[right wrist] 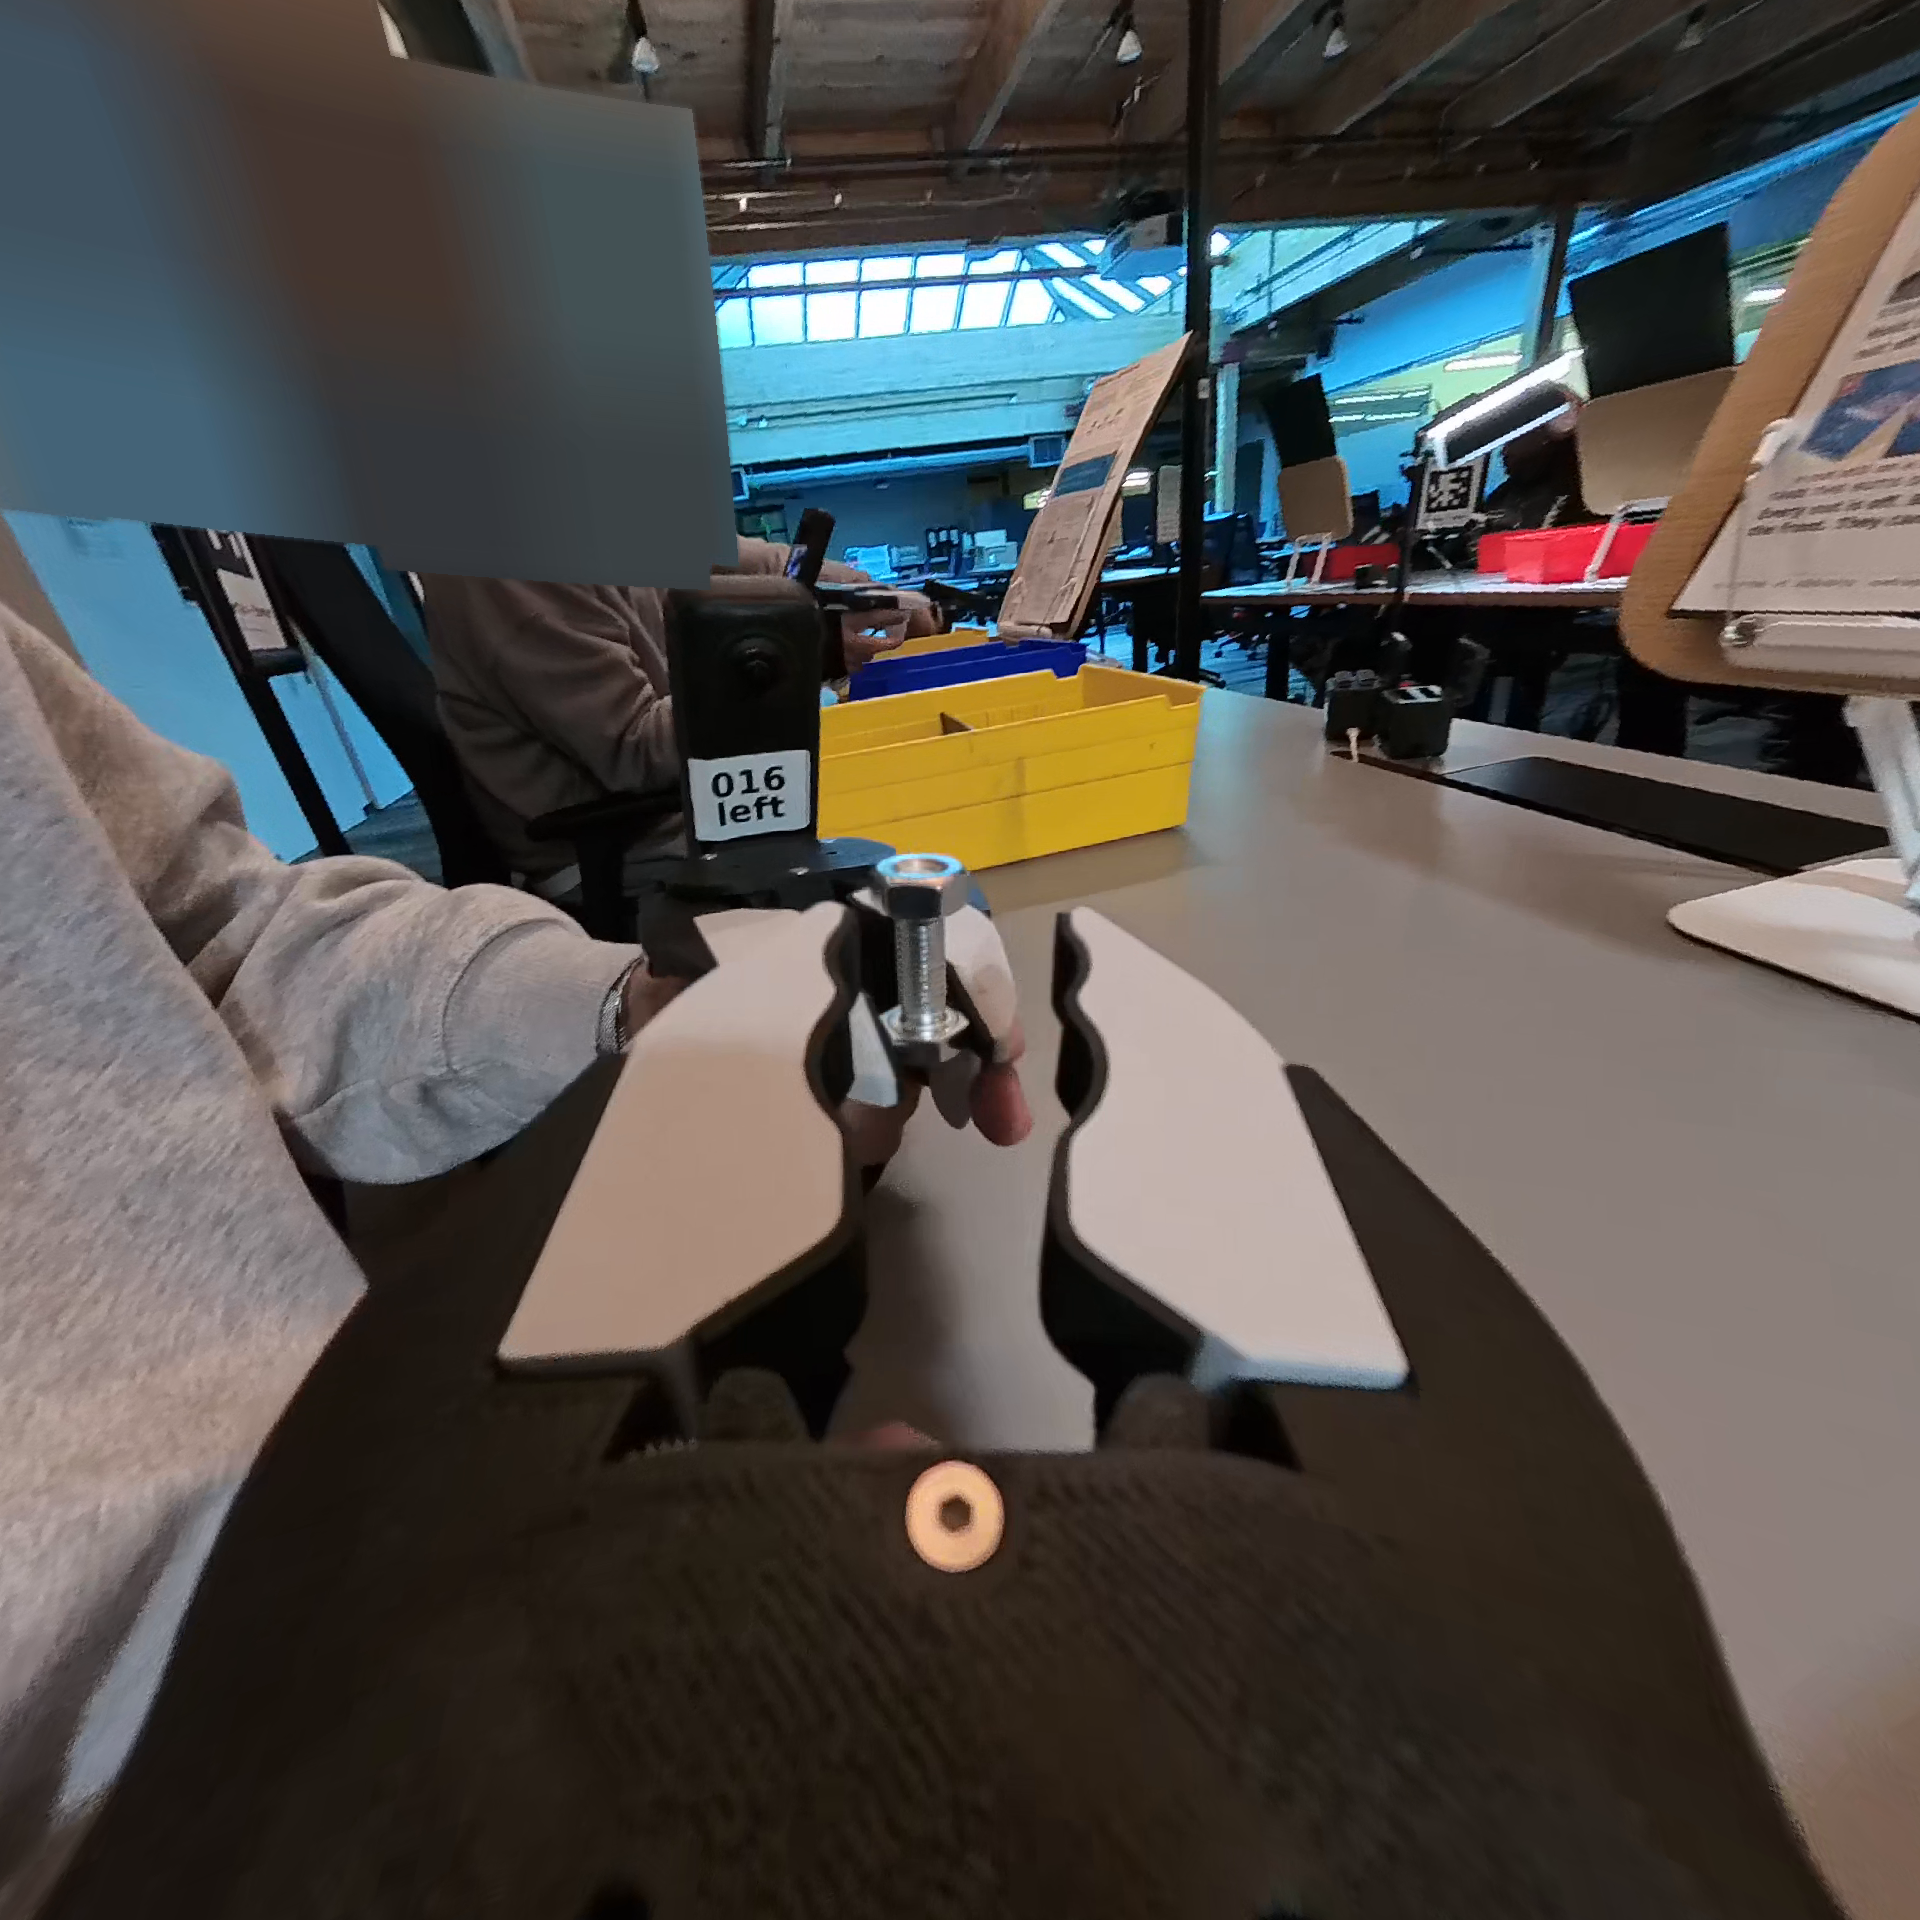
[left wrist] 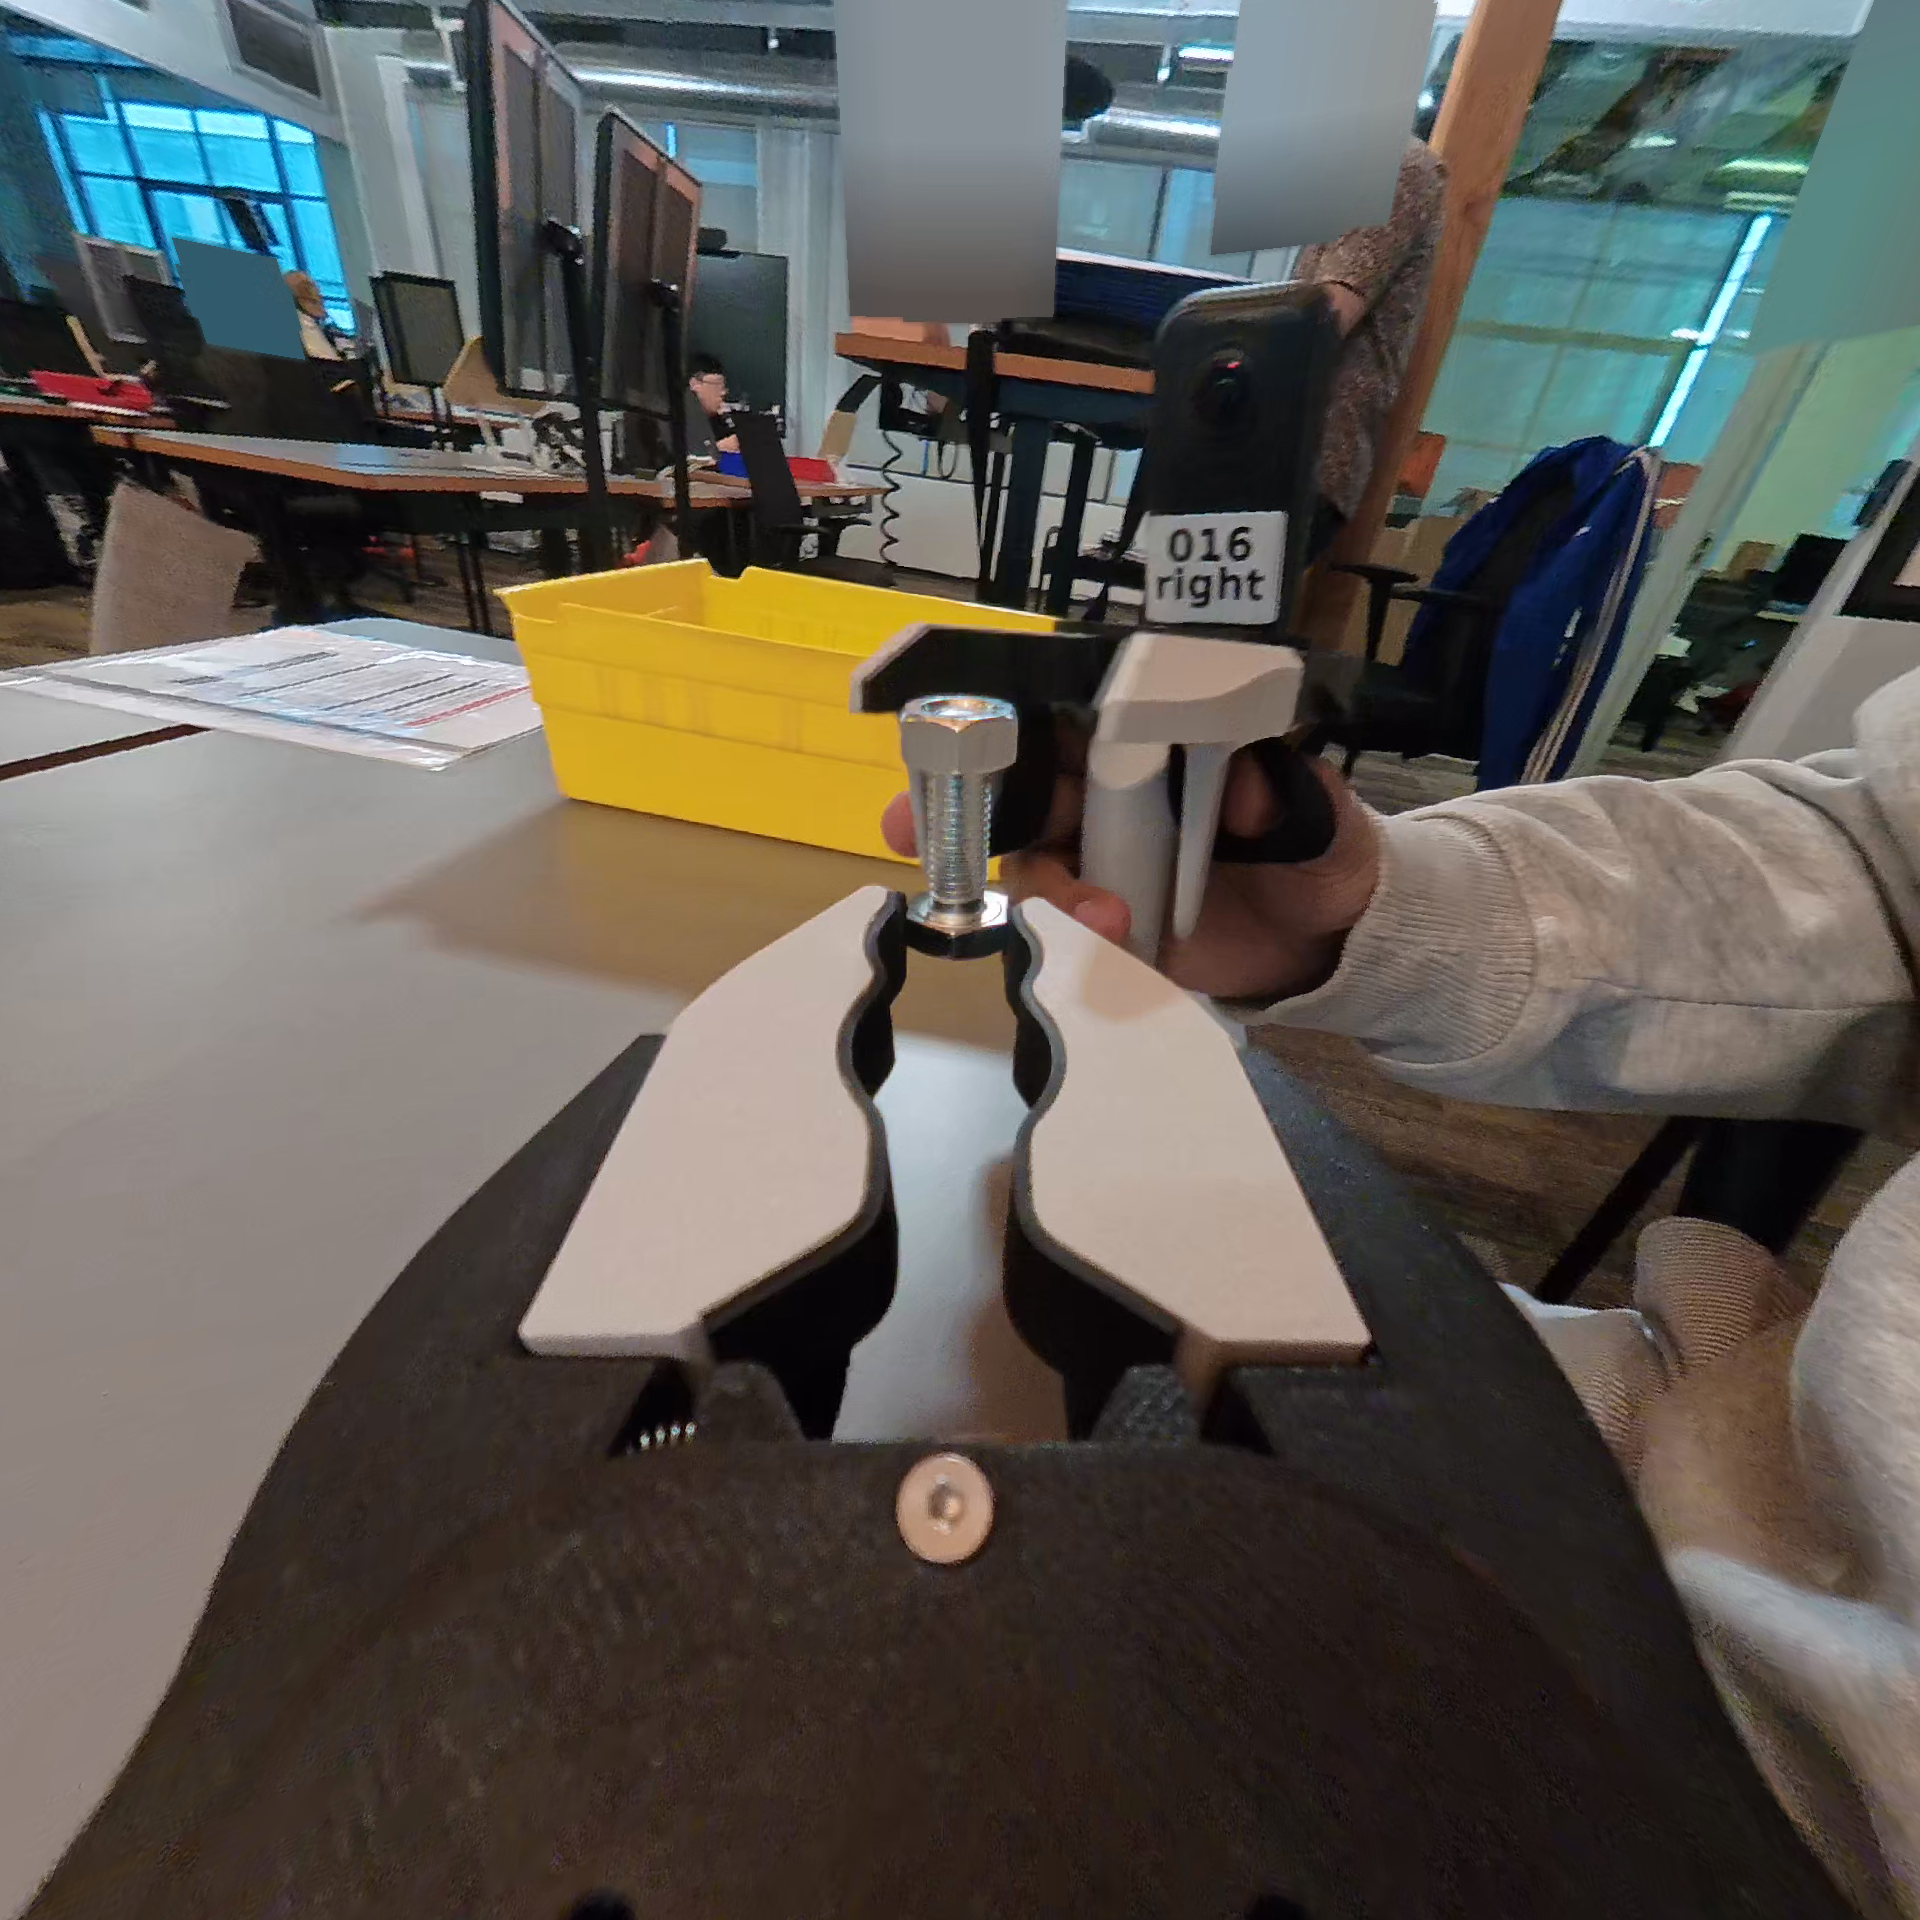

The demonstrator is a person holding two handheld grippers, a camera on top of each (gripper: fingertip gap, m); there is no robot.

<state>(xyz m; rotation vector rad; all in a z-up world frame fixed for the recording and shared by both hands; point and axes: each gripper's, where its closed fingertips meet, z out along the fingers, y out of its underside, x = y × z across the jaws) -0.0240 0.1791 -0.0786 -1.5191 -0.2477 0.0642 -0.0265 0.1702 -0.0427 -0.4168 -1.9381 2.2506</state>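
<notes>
A silver bolt (left wrist: 954, 821) stands upright above the grey table (left wrist: 260, 987), with a hex nut (left wrist: 957, 727) on its top end. My left gripper (left wrist: 952, 935) is shut on the bolt's lower hex end. In the right wrist view the left gripper (right wrist: 925, 1039) holds the bolt (right wrist: 920, 971) with the nut (right wrist: 920, 885) on top. My right gripper (right wrist: 951, 935) is open, its tips on either side of the bolt; the bolt is closer to its left finger (right wrist: 727, 1122). In the left wrist view the right gripper (left wrist: 914, 670) is side-on, level with the top of the nut.
A yellow bin (left wrist: 707, 707) stands on the table behind the bolt, with a blue bin (right wrist: 966, 660) behind it. A laminated sheet (left wrist: 301, 675) lies at the far left. A white stand with a cardboard board (right wrist: 1818, 914) is at the right. Small black items (right wrist: 1392, 717) sit farther back. The tips of both grippers are at nearly the same place.
</notes>
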